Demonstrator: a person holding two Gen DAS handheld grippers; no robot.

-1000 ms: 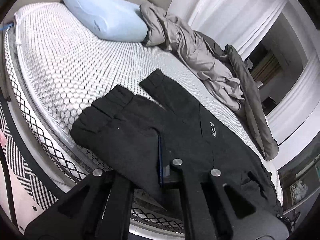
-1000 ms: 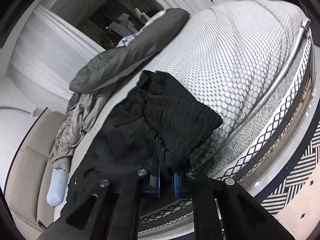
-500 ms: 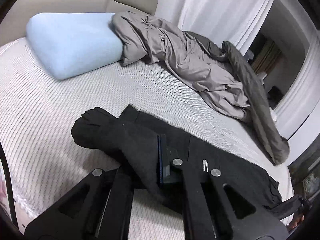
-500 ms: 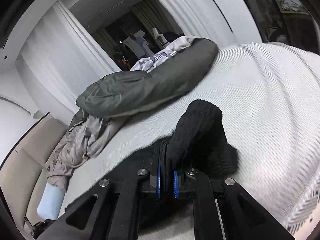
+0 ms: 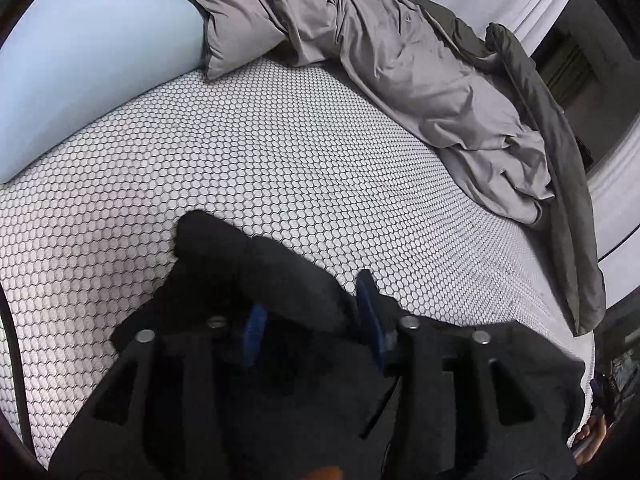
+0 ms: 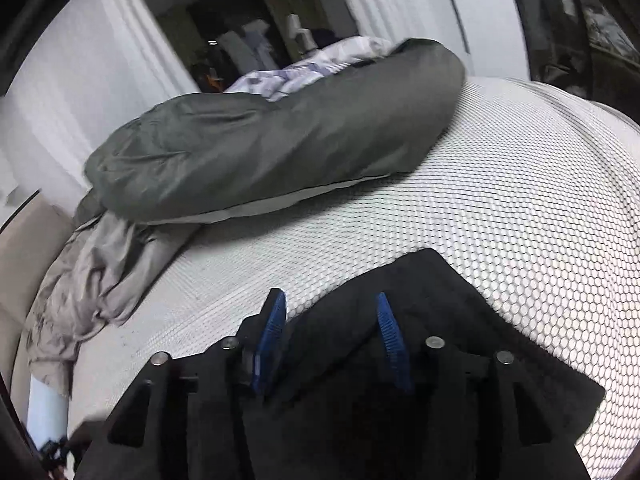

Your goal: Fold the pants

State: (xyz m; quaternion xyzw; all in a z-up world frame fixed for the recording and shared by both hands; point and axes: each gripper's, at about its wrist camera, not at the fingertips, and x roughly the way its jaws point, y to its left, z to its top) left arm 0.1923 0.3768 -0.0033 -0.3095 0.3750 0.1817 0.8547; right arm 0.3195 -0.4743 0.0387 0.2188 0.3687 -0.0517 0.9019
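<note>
The black pants (image 5: 256,272) lie folded over on the white honeycomb mattress (image 5: 280,160). In the left wrist view my left gripper (image 5: 310,312) is open, its blue-padded fingers apart with a bunched fold of the pants lying between them. In the right wrist view my right gripper (image 6: 330,332) is open too, just above the flat edge of the pants (image 6: 420,300), whose corner reaches out onto the mattress (image 6: 520,200).
A light blue pillow (image 5: 80,60) lies at the far left. A crumpled grey duvet (image 5: 400,60) and a dark grey cushion (image 6: 280,140) run along the bed's far side. White curtains and a dark doorway stand behind.
Both grippers carried the pants edge forward across the bed, lowered it, then opened and let go of the fabric.
</note>
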